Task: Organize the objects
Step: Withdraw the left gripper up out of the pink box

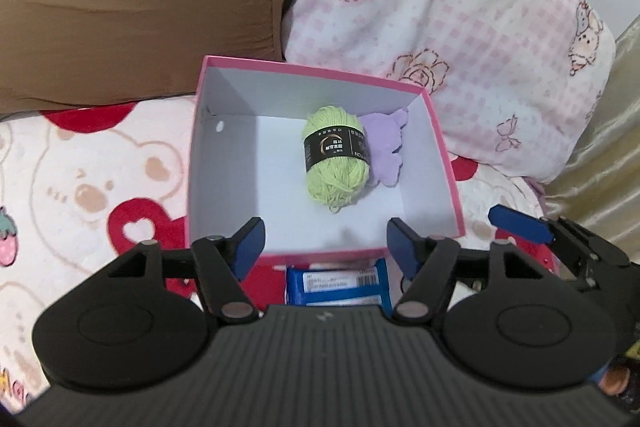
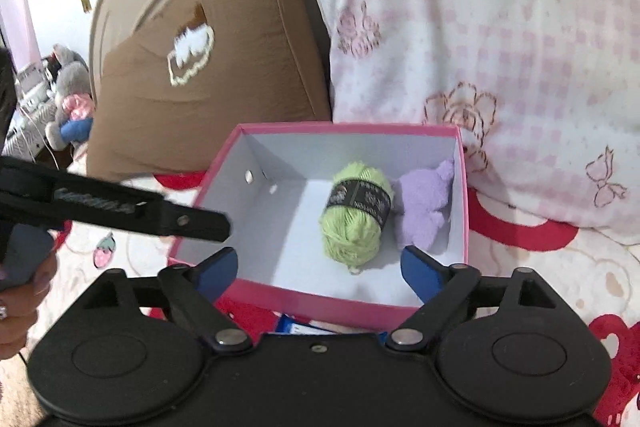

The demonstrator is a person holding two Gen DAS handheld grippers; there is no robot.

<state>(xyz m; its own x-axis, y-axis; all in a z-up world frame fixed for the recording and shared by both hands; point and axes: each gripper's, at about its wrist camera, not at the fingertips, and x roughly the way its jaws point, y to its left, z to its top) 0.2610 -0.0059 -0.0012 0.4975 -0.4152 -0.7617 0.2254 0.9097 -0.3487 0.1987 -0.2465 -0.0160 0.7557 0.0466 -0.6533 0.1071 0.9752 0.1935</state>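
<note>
Yarn, a pale green ball with a black paper band round its middle, lies on the white floor of an open pink box, toward the right side. Touching it on the right is a lilac plush piece, pressed against the box's right wall. The rest of the box floor is bare.

Both tools hang above the box's near edge, apart from the yarn. The left tool has its blue pads spread fairly wide with nothing between them. The right tool stands wide, also empty. In the right view the left tool's black finger reaches across the box's left wall.

Just in front of the box, under the left tool, lies a blue packet. The box sits on a bed with a bear-print blanket; behind it lean a brown pillow and a pink checked pillow.
</note>
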